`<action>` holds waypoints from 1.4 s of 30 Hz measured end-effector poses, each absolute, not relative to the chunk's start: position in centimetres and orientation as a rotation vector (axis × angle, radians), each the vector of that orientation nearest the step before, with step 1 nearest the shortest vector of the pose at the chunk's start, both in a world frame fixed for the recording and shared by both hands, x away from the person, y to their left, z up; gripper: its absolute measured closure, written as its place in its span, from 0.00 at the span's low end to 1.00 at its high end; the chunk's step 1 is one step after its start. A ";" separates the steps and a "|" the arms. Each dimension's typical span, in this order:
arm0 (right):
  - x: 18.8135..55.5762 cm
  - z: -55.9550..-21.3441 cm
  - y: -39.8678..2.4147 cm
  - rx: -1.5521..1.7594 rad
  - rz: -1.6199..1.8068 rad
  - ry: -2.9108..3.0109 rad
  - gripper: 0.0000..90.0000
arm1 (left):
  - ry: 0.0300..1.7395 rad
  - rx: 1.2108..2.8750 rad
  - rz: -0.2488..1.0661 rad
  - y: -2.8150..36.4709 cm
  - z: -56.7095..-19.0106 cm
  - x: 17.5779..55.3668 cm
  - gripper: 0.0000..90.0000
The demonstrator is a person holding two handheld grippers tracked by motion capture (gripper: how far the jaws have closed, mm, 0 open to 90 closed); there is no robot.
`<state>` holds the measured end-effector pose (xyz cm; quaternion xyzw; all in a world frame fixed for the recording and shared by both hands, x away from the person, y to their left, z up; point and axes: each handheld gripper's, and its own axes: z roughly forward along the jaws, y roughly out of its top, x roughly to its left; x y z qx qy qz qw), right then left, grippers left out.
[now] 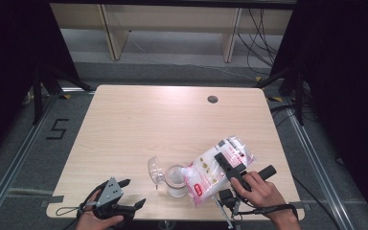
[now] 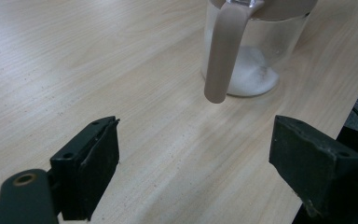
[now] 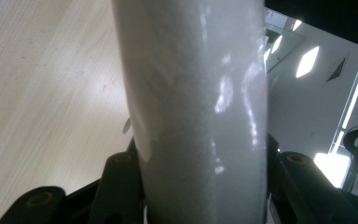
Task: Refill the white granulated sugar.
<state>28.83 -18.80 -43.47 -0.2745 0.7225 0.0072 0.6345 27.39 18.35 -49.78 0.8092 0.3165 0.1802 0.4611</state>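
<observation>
Black jaws of the right gripper (image 1: 230, 168) are clamped on a plastic bag (image 1: 218, 168) of white powder with red and white print, holding it tilted above the near right part of the table. In the right gripper view the bag (image 3: 196, 112) rises as a white, glossy column between the two jaws, which press against its sides. The person's right hand (image 1: 261, 191) grips the handle near the table's front edge, with a cable trailing beside it.

The lower end of the bag hangs right at the mouth of a clear jar (image 1: 176, 181) that stands upright on the table, just left of the bag. Its clear lid (image 1: 155, 168) is flipped open and tilts away to the left. In the left gripper view the jar (image 2: 256, 56) shows a shallow heap of white powder at the bottom, a beige collar at the top and a beige strap hanging down its front.

The left gripper (image 1: 133, 194) rests low at the near left corner of the table, well apart from the jar, held by the left hand (image 1: 93, 218). Its jaws stand wide apart with nothing between them but bare wood.

The table (image 1: 139, 120) is light wood with a round cable hole (image 1: 212, 99) near the far edge.
</observation>
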 end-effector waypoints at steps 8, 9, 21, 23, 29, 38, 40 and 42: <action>28.9 -43.5 -18.8 -0.632 0.025 1.649 0.66 | 0.778 1.989 0.442 18.3 -49.8 27.4 0.17; 28.9 -43.4 -18.8 -0.636 0.023 1.649 0.66 | 0.749 2.003 0.459 18.5 -49.7 27.6 0.17; 28.8 -43.4 -18.8 -0.640 0.016 1.650 0.67 | 0.753 2.000 0.455 18.4 -49.7 27.6 0.17; 28.9 -43.4 -18.7 -0.648 0.014 1.647 0.68 | 0.753 1.999 0.453 18.4 -49.8 27.5 0.17; 28.9 -43.3 -18.7 -0.658 0.008 1.635 0.68 | 0.751 2.002 0.455 18.5 -49.7 27.6 0.17; 28.8 -43.3 -18.7 -0.672 -0.011 1.635 0.69 | 0.753 1.999 0.456 18.5 -49.7 27.5 0.17; 28.7 -43.4 -18.7 -0.653 0.003 1.638 0.70 | 0.752 2.000 0.456 18.5 -49.7 27.5 0.17; 28.7 -43.4 -18.7 -0.653 0.003 1.637 0.70 | 0.753 2.000 0.456 18.5 -49.7 27.5 0.17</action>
